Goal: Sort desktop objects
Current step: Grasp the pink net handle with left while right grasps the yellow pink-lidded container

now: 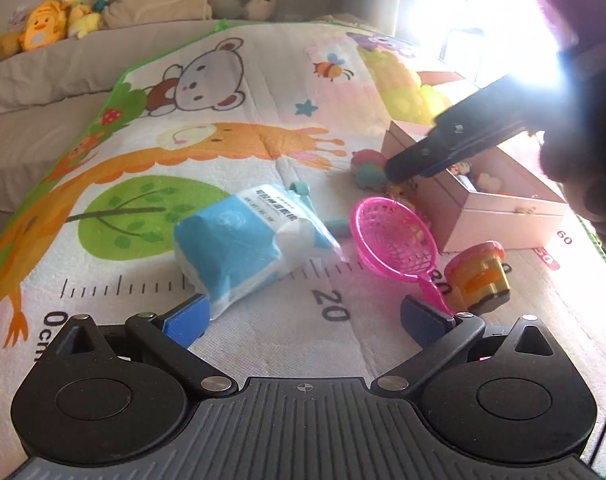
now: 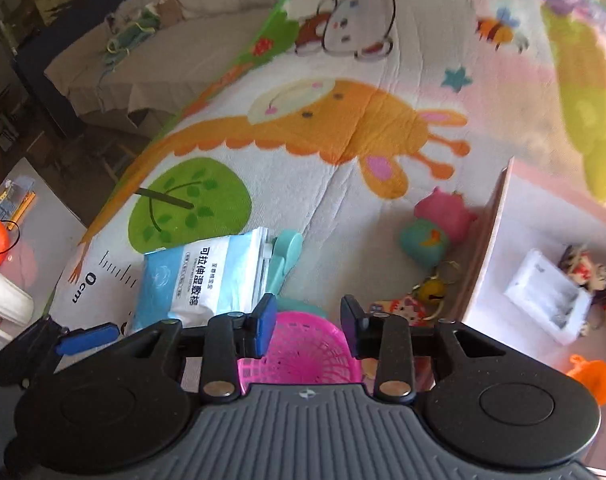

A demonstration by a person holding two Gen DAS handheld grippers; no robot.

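Observation:
A blue and white wipes pack [image 1: 243,240] lies on the cartoon play mat [image 1: 223,100]. A pink toy strainer [image 1: 397,240] lies to its right, next to an orange and yellow toy [image 1: 477,276]. My left gripper [image 1: 303,320] is open and empty, low over the mat in front of the pack. My right gripper [image 2: 308,320] is open and empty above the strainer [image 2: 303,352]; it also shows in the left wrist view [image 1: 395,170], over a pink and teal soft toy [image 1: 369,170]. That toy [image 2: 435,228] lies beside the open white box [image 1: 503,216].
The box [image 2: 487,240] holds a white tray [image 2: 551,296] and small figures. A teal clip [image 2: 287,256] lies behind the pack [image 2: 203,280]. A keyring toy [image 2: 431,290] lies by the box wall. Plush toys [image 1: 47,28] and pillows line the back. A side table with a cup [image 2: 3,304] stands left.

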